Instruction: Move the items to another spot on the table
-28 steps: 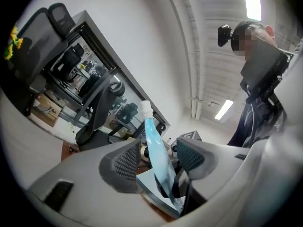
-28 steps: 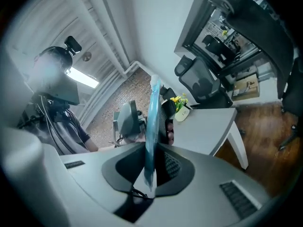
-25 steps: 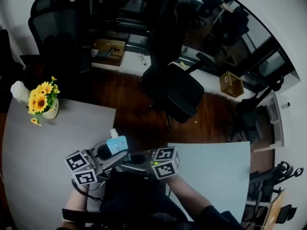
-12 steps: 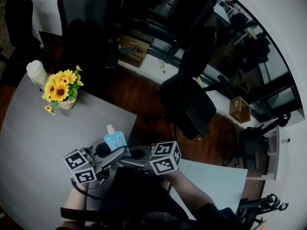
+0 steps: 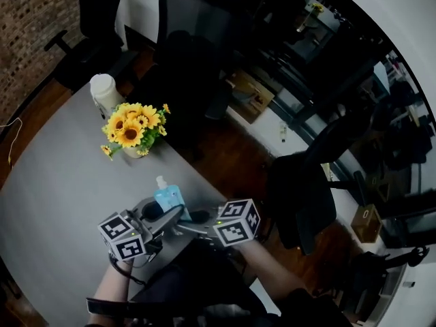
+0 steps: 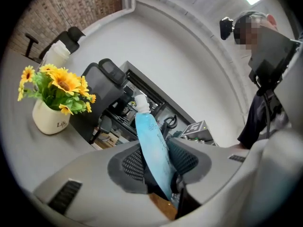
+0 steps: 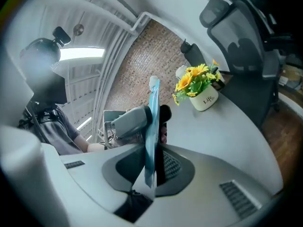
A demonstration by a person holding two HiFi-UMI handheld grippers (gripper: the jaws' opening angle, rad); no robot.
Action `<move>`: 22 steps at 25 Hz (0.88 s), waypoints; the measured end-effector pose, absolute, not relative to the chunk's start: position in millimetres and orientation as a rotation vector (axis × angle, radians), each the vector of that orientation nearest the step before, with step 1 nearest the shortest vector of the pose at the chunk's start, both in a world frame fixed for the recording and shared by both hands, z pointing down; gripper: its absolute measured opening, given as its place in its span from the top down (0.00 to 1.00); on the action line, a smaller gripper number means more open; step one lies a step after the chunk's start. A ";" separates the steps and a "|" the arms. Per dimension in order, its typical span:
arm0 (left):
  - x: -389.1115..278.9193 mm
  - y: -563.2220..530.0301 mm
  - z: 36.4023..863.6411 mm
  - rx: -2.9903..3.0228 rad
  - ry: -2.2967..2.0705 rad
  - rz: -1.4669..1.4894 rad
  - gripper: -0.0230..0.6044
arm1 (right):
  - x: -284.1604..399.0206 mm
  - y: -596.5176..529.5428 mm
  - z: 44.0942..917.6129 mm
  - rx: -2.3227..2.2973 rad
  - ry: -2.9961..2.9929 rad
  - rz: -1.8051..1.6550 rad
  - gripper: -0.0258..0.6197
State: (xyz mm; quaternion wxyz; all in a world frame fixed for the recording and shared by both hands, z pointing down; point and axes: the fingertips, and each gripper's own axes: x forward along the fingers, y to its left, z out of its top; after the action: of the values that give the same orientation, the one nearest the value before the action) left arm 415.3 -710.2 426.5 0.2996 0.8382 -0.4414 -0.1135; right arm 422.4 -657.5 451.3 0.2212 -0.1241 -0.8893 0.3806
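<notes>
Probably an office: mesh swivel chairs (image 5: 197,19), a grey table (image 5: 54,203), a brick wall (image 5: 30,19).

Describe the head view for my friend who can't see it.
The left gripper and right gripper together pinch a blue pouch over a grey table; the left jaws have just been closing on it. Sunflowers in a white pot and a white cup stand behind.

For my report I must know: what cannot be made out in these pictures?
Pouch, lower end: right gripper view, sunk between the jaws.
Pouch print: head view, too small; both gripper views, seen edge-on.
Cup, lower part: left gripper view, behind the flowers.
</notes>
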 end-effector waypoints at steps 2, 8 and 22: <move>409.5 -726.5 427.7 2.174 -1.247 -0.313 0.72 | 420.4 -675.1 453.2 -0.396 -2.447 1.008 0.90; 407.4 -775.3 441.1 2.105 -1.381 -0.227 0.72 | 421.5 -723.6 464.4 -0.476 -2.391 1.057 0.89; 384.8 -820.1 515.9 1.781 -1.547 -0.212 0.72 | 410.8 -772.4 531.2 -0.484 -2.137 1.037 0.83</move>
State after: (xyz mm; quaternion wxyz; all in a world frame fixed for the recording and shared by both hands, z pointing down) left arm 384.8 -820.1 515.9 0.3769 0.6966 -0.6049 -0.0828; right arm 410.8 -772.4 531.2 0.3511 -0.1870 -0.8254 0.4007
